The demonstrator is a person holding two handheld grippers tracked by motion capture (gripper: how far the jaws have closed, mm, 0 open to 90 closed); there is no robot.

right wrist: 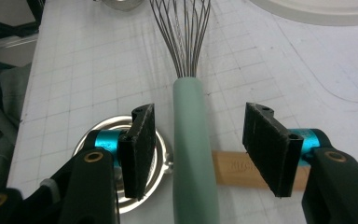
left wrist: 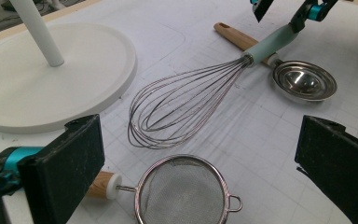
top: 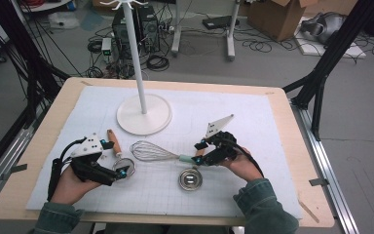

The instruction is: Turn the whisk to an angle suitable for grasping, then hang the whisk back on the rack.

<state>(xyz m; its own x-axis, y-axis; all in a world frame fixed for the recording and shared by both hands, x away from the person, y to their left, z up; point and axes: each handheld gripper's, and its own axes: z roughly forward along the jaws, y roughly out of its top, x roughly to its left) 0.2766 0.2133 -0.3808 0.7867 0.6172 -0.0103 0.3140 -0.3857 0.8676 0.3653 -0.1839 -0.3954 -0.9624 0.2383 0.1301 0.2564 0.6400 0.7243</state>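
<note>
Mint-green and lying flat at centre frame, the whisk's handle (right wrist: 191, 154) sits between the right gripper's (right wrist: 198, 149) parted pads, neither pressing it, a straddle suited to a grab. Just under it rests a steel measuring cup (top: 191, 179). Lower left, the left gripper (left wrist: 200, 168) hovers released over a strainer (left wrist: 182, 191). Farther back stands a white stand (top: 143, 114).

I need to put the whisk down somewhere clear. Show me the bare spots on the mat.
Bare: the mat right of the stand base, and its near strip below the cup. Crowded: the middle, where strainer, whisk and cup cluster between both grippers.
</note>
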